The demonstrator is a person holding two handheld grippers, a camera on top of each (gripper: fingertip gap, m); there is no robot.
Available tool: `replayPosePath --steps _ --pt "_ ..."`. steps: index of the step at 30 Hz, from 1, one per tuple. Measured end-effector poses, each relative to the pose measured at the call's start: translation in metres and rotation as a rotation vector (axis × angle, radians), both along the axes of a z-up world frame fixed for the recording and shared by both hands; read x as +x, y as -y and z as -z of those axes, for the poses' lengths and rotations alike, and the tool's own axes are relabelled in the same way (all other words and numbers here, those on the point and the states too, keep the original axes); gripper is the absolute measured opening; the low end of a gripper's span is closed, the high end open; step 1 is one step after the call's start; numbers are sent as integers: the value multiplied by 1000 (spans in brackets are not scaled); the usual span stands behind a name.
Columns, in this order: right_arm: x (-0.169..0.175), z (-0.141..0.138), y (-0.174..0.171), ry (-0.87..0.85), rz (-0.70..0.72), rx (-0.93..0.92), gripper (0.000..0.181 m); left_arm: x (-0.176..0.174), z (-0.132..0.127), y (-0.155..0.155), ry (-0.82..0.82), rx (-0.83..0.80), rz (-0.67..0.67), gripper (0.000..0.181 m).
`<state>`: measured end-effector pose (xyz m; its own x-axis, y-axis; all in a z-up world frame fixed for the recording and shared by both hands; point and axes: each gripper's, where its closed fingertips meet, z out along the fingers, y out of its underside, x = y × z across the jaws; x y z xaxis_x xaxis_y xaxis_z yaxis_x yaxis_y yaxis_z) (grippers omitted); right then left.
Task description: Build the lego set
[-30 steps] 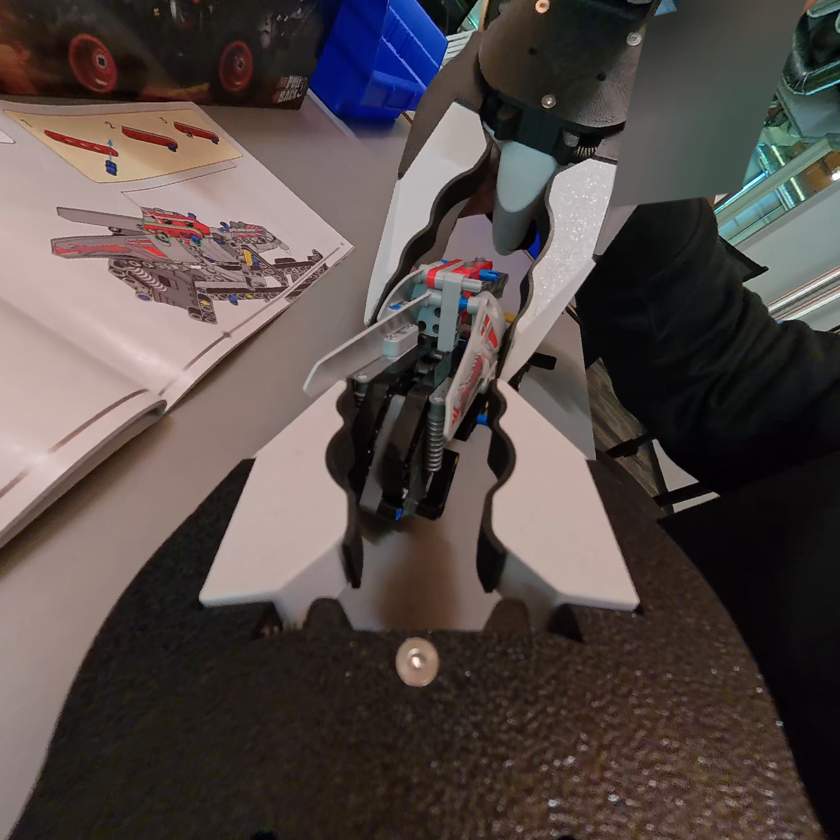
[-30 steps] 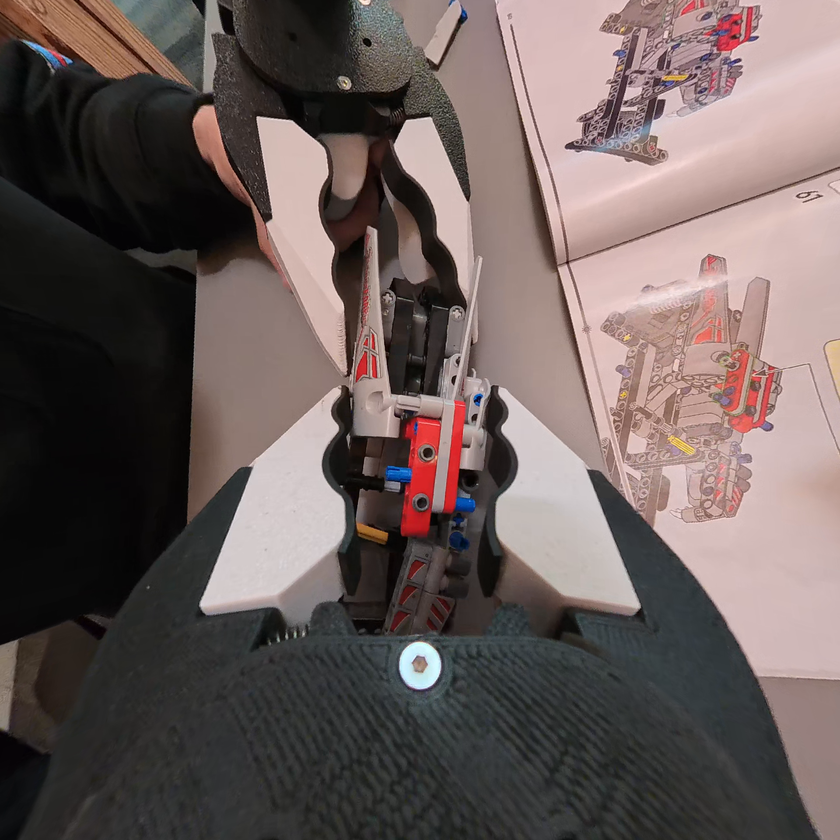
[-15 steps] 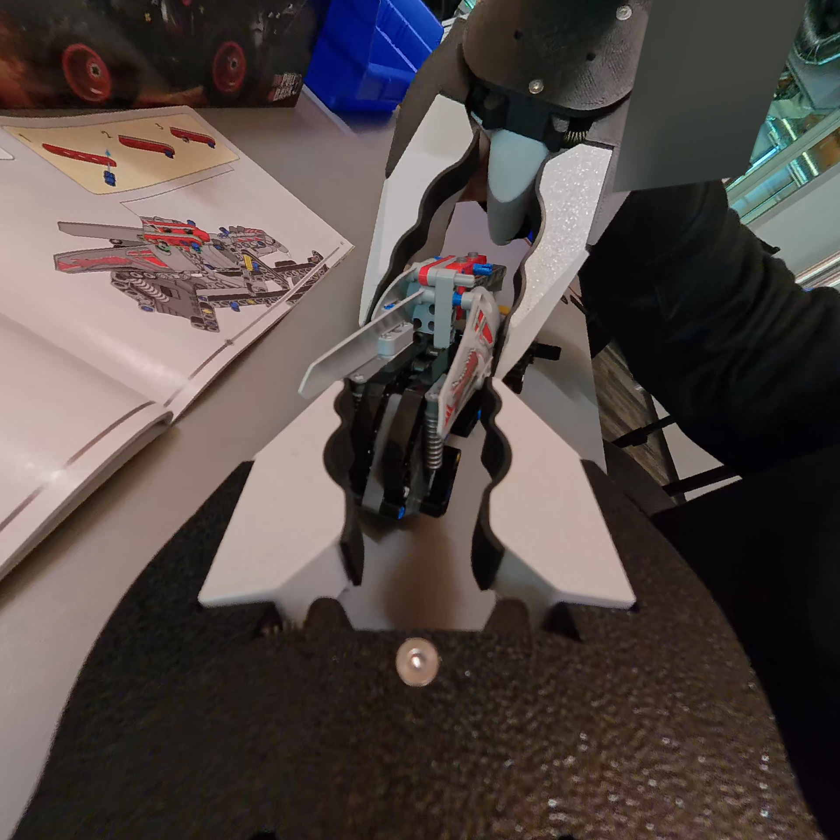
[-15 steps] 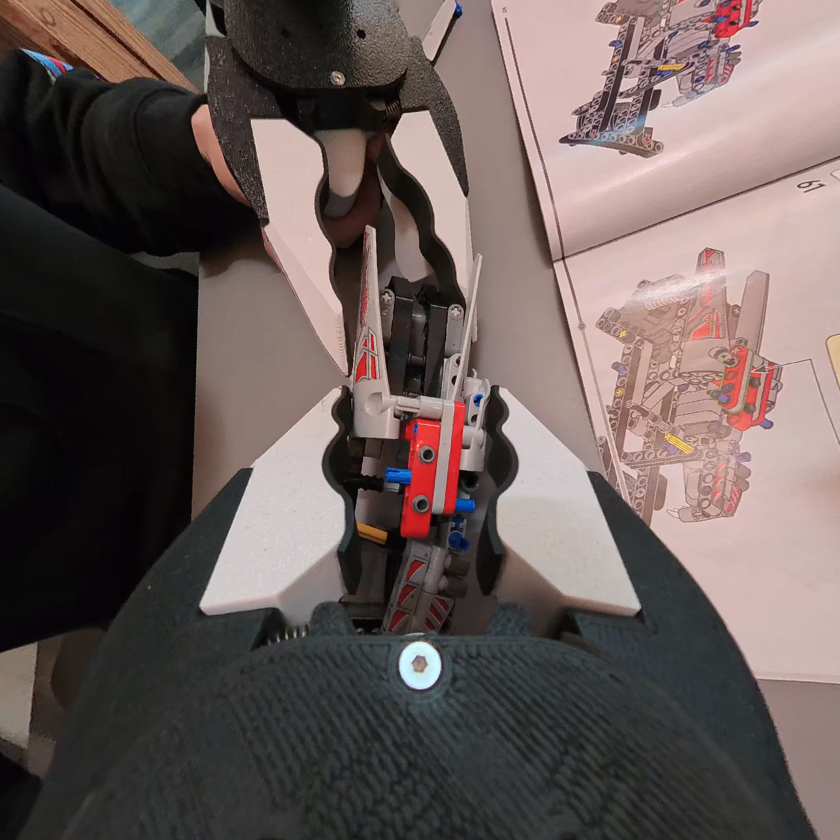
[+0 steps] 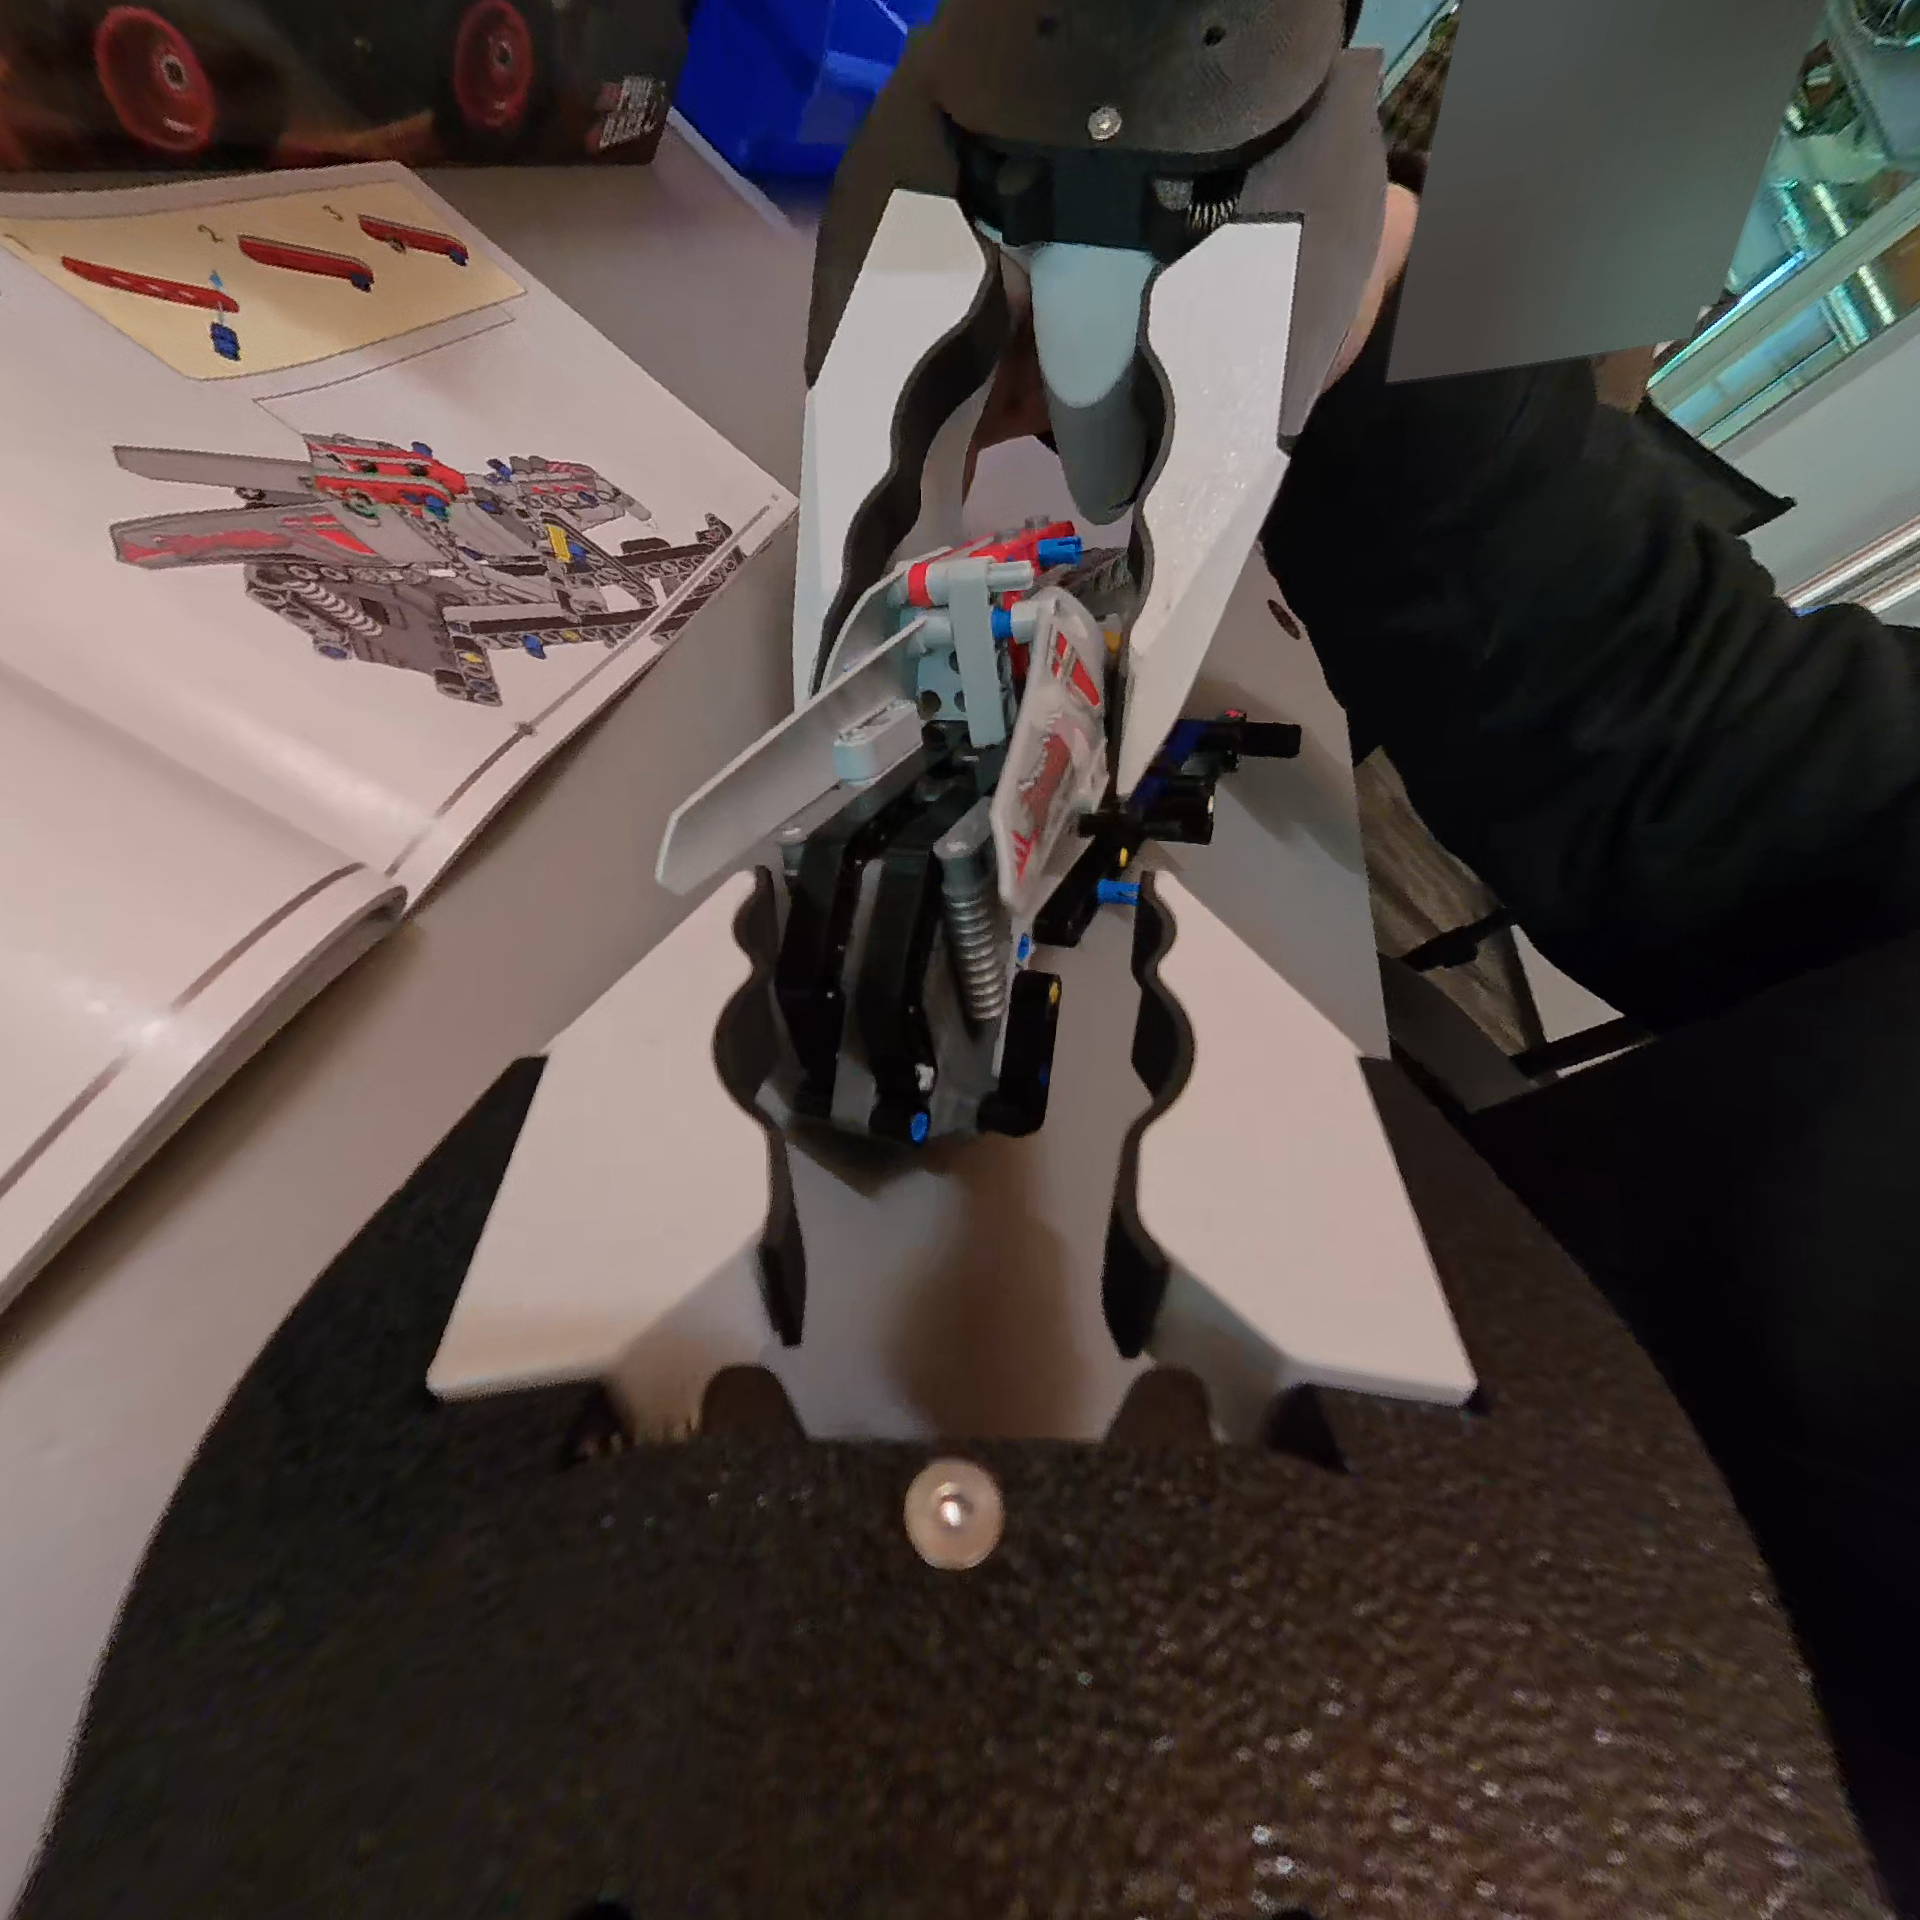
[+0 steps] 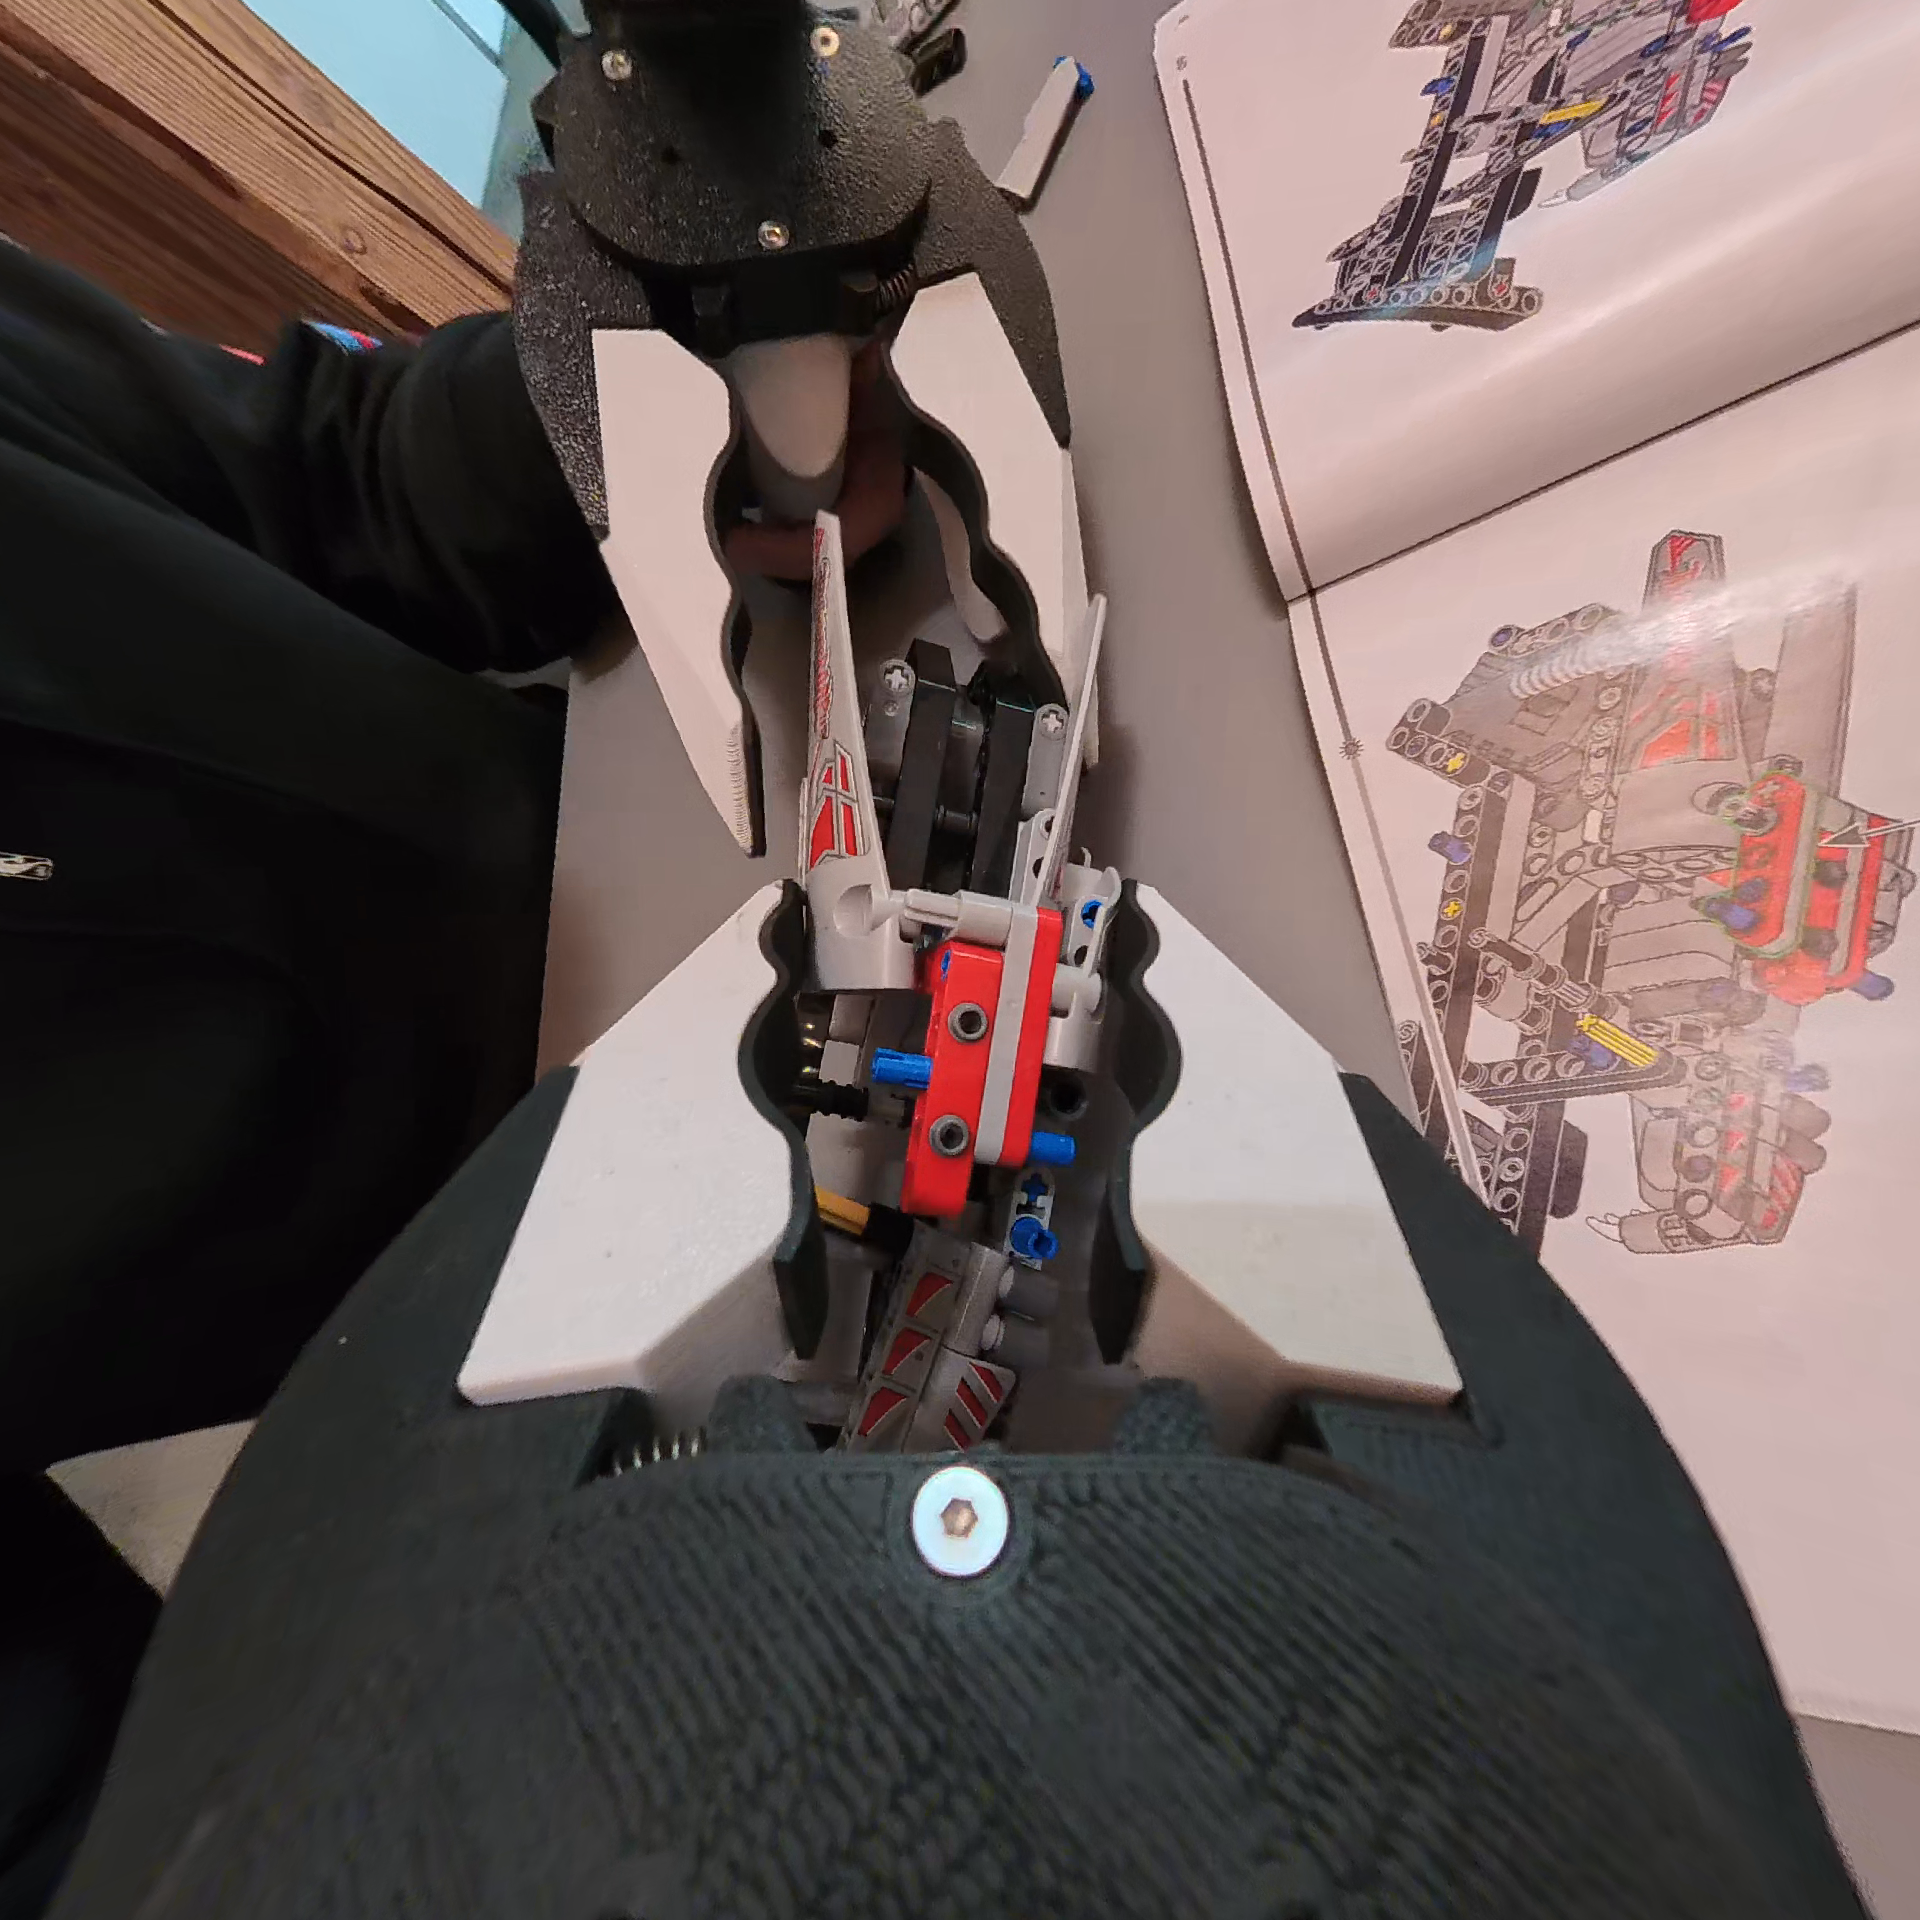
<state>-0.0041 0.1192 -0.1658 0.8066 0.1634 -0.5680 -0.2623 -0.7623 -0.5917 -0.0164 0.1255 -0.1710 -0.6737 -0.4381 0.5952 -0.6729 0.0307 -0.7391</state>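
Lego model [image 5: 935, 862], partly built, is held above the grey table [image 5: 582, 883] near its edge, pinched at opposite ends by the left gripper [image 5: 951, 935] and right gripper [image 6: 956, 997]. An instruction booklet [image 5: 312, 582] lies open alongside.

Around you lay a plain grey tabletop [image 5: 644, 260], evenly lit with soft glare. A blue plastic bin [image 5: 790, 83] stood at its far edge. To your right, glass panels [image 5: 1829, 239] with a greenish tint let in brightness. On the other side you had brown wooden boards [image 6: 208, 177] and a pale blue patch [image 6: 416, 62] above them.
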Motion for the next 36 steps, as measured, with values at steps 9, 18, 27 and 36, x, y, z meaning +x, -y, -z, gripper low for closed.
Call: replayPosePath --steps 9,18,27,36 --pt "-3 -1 0 44 14 4 58 3 -4 2 41 0 -53 64" --pt "-5 -2 1 81 20 13 58 5 -8 -1 -10 -81 -87 56" --pt "-8 -4 0 155 18 24 59 2 -9 1 51 -32 -92 57" --pt "-9 -4 1 213 14 18 61 2 -9 1 32 -49 -82 55"
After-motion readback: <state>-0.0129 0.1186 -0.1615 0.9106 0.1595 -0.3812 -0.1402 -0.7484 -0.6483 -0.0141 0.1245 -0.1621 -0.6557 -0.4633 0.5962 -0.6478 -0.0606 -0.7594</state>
